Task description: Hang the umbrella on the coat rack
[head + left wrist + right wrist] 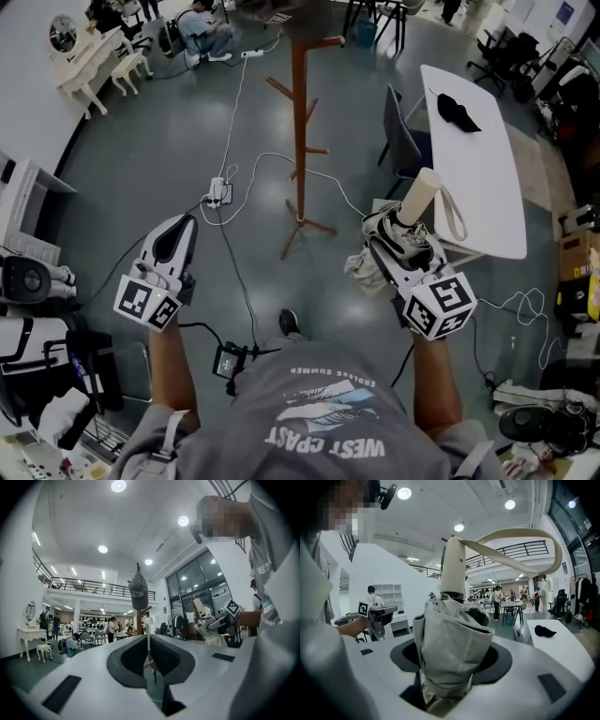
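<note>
Left gripper (184, 225) and right gripper (382, 231): white shells, black pads (165, 657). Left cube (147, 302) and right cube (439, 305), lower frame: black-and-white square markers. Grey T-shirt (319, 422) bottom centre, white print and graphic, short sleeves.

The pale grey folded cloth umbrella (452, 634) is shut tight and bunched up. It stands almost upright, squeezed between the jaws of the right gripper (389, 242). Its fat cream handle (421, 191) points up, and a cream strap loop (525, 536) curves out from the handle. The tall red-brown wooden coat rack (299, 131) stands on the grey floor (141, 159), well apart from the umbrella. It has one straight pole, short slanted pegs and spread feet.
</note>
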